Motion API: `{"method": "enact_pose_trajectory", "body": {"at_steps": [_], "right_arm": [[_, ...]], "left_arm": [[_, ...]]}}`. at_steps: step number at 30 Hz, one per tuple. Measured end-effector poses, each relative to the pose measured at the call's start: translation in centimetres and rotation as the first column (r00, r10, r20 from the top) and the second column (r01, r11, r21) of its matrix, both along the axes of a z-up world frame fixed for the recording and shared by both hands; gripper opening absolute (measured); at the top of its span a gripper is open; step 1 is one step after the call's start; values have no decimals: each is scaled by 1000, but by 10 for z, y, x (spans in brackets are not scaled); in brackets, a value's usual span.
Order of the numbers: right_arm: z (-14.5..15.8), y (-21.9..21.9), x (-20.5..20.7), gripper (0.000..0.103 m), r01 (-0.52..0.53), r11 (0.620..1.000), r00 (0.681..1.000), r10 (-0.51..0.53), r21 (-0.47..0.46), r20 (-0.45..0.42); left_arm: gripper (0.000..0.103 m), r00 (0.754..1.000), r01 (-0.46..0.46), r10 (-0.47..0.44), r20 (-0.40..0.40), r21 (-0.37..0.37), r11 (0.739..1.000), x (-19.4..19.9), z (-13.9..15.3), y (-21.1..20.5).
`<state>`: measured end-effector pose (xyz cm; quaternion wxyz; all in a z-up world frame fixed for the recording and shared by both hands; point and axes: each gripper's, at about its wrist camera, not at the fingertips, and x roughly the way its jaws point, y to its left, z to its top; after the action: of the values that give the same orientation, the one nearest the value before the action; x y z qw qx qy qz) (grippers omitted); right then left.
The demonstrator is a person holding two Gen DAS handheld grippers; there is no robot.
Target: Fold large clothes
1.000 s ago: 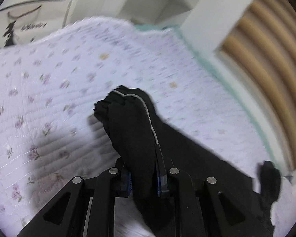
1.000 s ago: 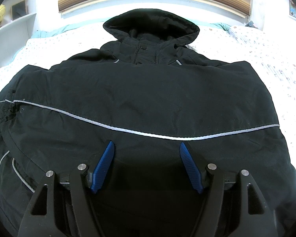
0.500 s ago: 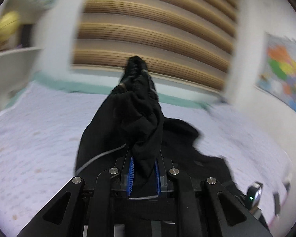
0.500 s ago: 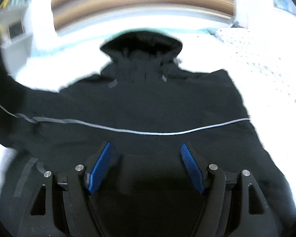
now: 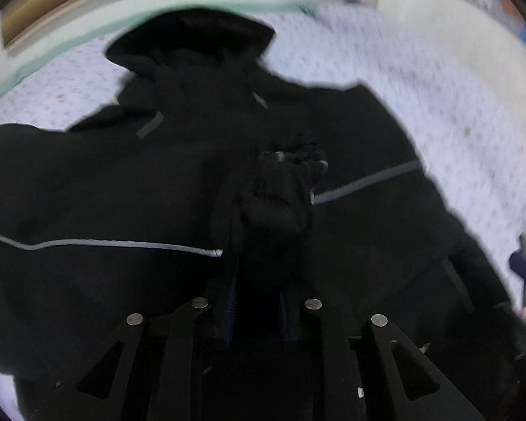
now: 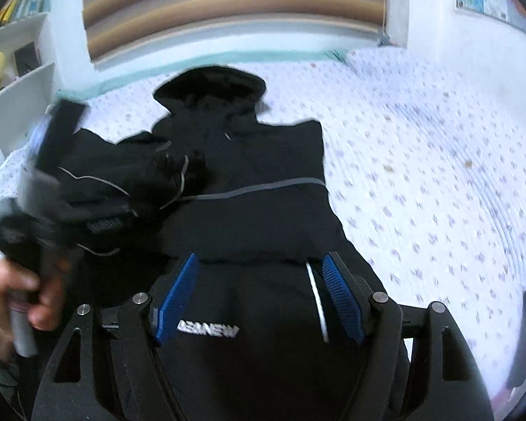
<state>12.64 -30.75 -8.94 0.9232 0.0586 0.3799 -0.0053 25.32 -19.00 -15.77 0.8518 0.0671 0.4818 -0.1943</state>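
1. Left wrist view: the left tool is clamped narrow on a bunched sleeve cuff of the black hooded jacket. The cuff rises from between the blue pads toward 12 o'clock. The frame is blurred, so the exact contact at the pads is probably, not certainly, on both sides.
2. Same view: the jacket lies spread on the floral bedspread, with its hood at 12 o'clock and a pale reflective stripe crossing the body.
3. Right wrist view: the right tool stands wide, its blue pads apart over the jacket's lower part, which carries white lettering. Whether the pads touch the cloth cannot be told.
4. Same view: the jacket runs from the tool toward 12 o'clock, hood farthest. The left tool with the gathered cuff sits at 9 o'clock, gripped by the left hand. Bedspread fills 3 o'clock.
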Motion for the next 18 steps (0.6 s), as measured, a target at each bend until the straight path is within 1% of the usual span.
{"method": "enact_pose_trajectory", "body": {"at_steps": [1, 2, 3, 4, 5, 6, 8, 9, 10, 11, 13, 15, 17, 18], "right_arm": [[-3, -2, 3, 76, 1, 1000, 1000, 0, 11, -22], [-6, -3, 7, 76, -2, 1000, 999, 3, 25, -42], [-9, -4, 10, 76, -7, 999, 998, 10, 48, -63], [-9, -3, 13, 76, -13, 998, 997, 18, 69, -72], [-9, -2, 15, 76, -20, 995, 997, 28, 94, -79], [-9, -1, 18, 76, -28, 993, 996, 38, 118, -83], [-8, 3, 23, 76, -38, 986, 994, 53, 163, -92], [-8, 5, 27, 76, -42, 983, 994, 60, 178, -96], [-9, 8, 31, 76, -48, 979, 992, 70, 198, -102], [-11, 11, 37, 76, -51, 974, 991, 77, 219, -112], [-15, 18, 51, 76, -49, 968, 987, 84, 244, -134], [-22, 27, 71, 76, -50, 956, 982, 99, 288, -160], [-30, 34, 89, 76, -40, 946, 979, 101, 320, -178], [-34, 40, 101, 76, -28, 941, 978, 96, 338, -187]], "left_arm": [[28, 1000, 11, -11, 0, -5, 1000, -1, -1, 0], [40, 999, 29, -30, -17, -41, 999, -1, 4, 2], [45, 997, 46, -51, -50, -106, 993, -2, 8, 5], [47, 991, 59, -85, -107, -228, 972, -2, 15, 15], [47, 984, 61, -111, -137, -325, 944, -1, 22, 23], [47, 977, 54, -135, -163, -426, 903, 0, 28, 33], [47, 974, 16, -131, -187, -519, 855, 2, 43, 45], [47, 976, -3, -116, -184, -544, 839, 3, 51, 53], [47, 981, -14, -98, -169, -559, 829, 0, 58, 64], [47, 985, -19, -81, -153, -564, 826, -2, 65, 76], [47, 992, -42, -31, -123, -549, 835, -6, 74, 100], [47, 996, -61, 21, -84, -506, 860, -13, 83, 118], [47, 996, -91, 78, -48, -445, 891, -20, 89, 137], [47, 994, -112, 108, -34, -424, 899, -21, 91, 146]]}}
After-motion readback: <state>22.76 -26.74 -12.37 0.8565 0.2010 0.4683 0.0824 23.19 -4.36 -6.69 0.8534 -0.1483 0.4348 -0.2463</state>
